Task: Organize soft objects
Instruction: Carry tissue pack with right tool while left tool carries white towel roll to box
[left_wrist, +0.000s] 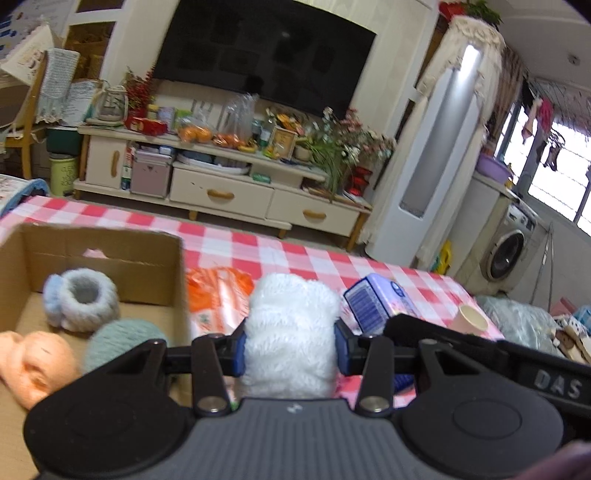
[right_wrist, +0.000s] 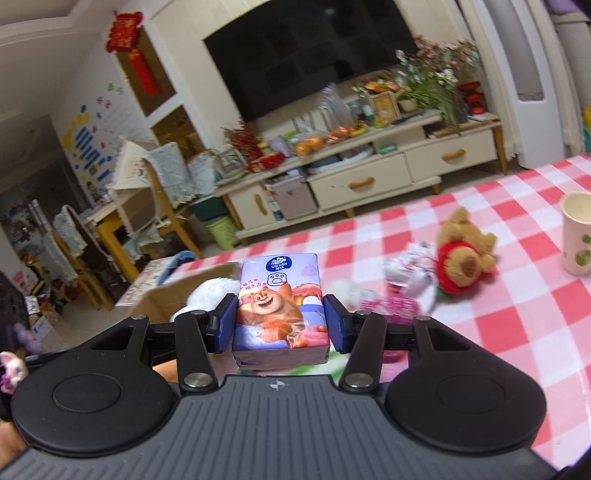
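Left gripper (left_wrist: 290, 349) clamped on white plush toy (left_wrist: 291, 325) beside cardboard box (left_wrist: 110, 254); right gripper (right_wrist: 280, 325) clamped on Vinda tissue pack (right_wrist: 280, 306) above checkered tablecloth (right_wrist: 517, 317).

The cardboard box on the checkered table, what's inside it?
Inside the cardboard box: a blue-grey fuzzy ring, a teal yarn ball, a peach plush and something pink at the back. The left gripper hides the near corner.

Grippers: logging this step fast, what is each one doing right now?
Left gripper: closed on the white plush.
Right gripper: closed on the tissue pack.
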